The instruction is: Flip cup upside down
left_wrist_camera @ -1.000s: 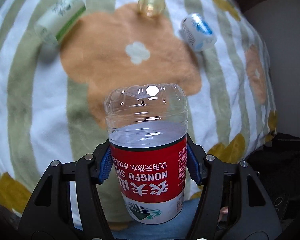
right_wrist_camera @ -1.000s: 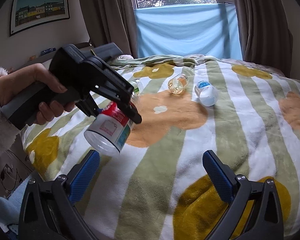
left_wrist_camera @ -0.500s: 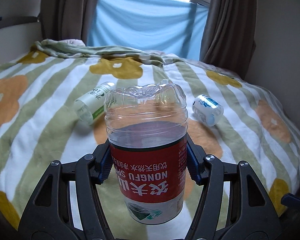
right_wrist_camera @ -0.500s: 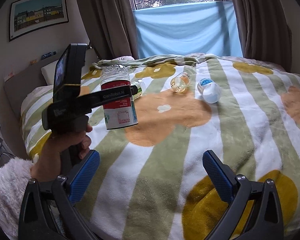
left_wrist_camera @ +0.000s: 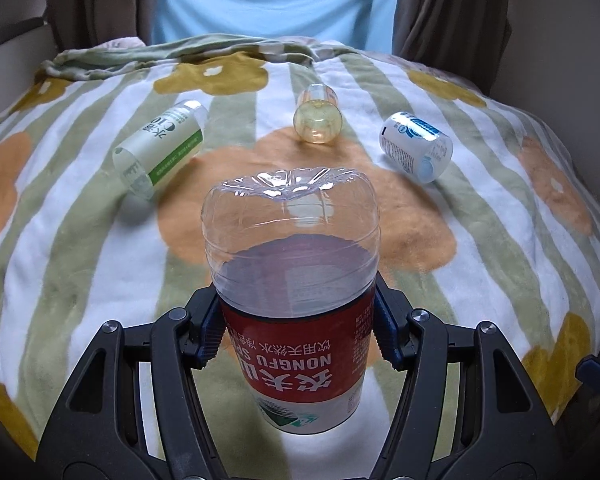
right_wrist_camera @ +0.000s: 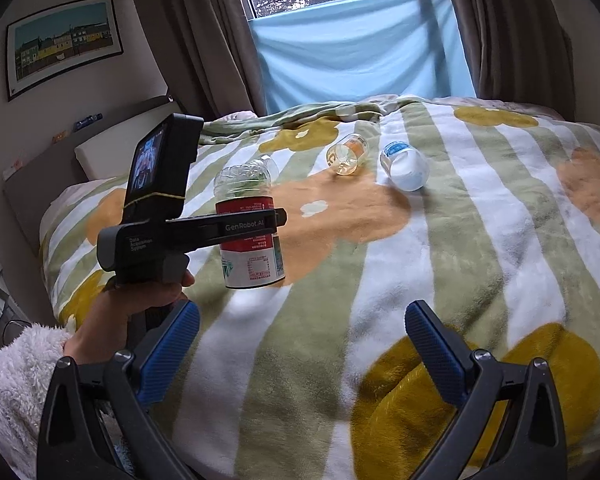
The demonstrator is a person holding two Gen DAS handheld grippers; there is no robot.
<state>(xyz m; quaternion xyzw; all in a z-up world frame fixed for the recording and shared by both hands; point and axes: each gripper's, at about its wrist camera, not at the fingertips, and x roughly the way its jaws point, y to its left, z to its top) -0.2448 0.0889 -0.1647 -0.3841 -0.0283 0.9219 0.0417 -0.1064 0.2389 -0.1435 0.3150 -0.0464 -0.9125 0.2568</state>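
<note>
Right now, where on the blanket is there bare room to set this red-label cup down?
Bare blanket lies under the red-label cup in the left claw, out to the open right claw. Farther back it is crowded: green-label bottle, yellowish cup, white bottle.

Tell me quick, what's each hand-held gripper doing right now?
Left hand-held gripper: closed on the red-label cup, bottom up.
Right hand-held gripper: open, holding nothing.
</note>
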